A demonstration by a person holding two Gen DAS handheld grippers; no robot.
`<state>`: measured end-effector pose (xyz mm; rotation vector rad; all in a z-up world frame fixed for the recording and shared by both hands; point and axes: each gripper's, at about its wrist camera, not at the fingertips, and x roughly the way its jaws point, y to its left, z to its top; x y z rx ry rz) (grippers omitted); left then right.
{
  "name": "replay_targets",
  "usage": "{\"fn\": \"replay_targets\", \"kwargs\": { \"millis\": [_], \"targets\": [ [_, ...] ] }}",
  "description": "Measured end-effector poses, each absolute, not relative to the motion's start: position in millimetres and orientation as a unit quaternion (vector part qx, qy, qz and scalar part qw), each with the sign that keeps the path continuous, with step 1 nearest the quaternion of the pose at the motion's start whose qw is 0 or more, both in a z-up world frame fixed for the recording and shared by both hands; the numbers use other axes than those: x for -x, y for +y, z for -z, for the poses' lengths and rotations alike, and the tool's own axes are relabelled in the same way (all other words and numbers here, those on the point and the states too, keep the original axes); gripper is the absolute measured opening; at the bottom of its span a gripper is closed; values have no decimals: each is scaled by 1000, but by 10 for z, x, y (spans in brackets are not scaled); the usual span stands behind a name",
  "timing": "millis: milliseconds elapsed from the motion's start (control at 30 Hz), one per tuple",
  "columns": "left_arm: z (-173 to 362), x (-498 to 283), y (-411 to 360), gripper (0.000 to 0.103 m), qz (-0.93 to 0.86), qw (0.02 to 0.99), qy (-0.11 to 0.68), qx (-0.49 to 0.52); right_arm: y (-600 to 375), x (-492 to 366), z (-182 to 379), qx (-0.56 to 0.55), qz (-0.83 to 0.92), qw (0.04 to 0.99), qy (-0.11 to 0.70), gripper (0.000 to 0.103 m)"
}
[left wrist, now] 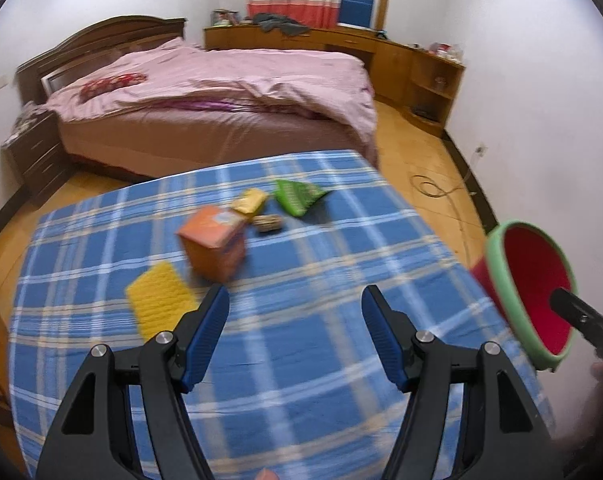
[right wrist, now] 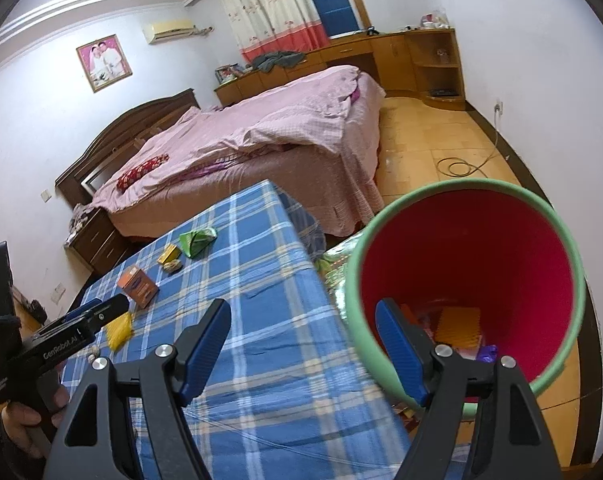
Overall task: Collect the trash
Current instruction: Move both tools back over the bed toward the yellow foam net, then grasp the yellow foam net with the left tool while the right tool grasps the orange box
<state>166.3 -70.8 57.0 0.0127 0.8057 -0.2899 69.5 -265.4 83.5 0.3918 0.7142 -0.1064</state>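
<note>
Your left gripper [left wrist: 295,308] hangs over the counter [left wrist: 321,360] with its jaws spread wide and nothing between them, which suits reaching for the litter ahead. Just beyond its left finger lies a flat yellow pad [left wrist: 159,298] with a knobbly, woven-looking surface; straight ahead of that stands an orange carton [left wrist: 213,246], boxy and stiff-sided, so it should take a square pinch. Farther ahead sit a small yellow packet [left wrist: 251,200], a little brownish lump [left wrist: 267,222] too blurred to name, and a crumpled green wrapper [left wrist: 297,196], likely thin foil that will crush under the pads. Your right gripper [right wrist: 303,334] is also spread wide and holds nothing; its right finger reaches inside the red bin [right wrist: 467,264], whose smooth wall carries a pale green rim. The bin hangs off the counter's right edge, mouth tilted toward you, handy for dropping. Some scraps already lie at its bottom, including a ribbed orange piece [right wrist: 459,326].
</note>
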Motion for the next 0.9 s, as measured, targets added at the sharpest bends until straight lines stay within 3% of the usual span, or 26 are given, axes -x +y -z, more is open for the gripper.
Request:
{"fn": "replay_targets", "kwargs": {
  "millis": [167,900],
  "targets": [
    [-416,-1832,-339,68,95,912,400,11,-2509,-820,-775,-190,39,916,350,86],
    [141,-2254,112,68,34,892,447,54,-2055,-1250,-605,-155,8,909,387,86]
  ]
}}
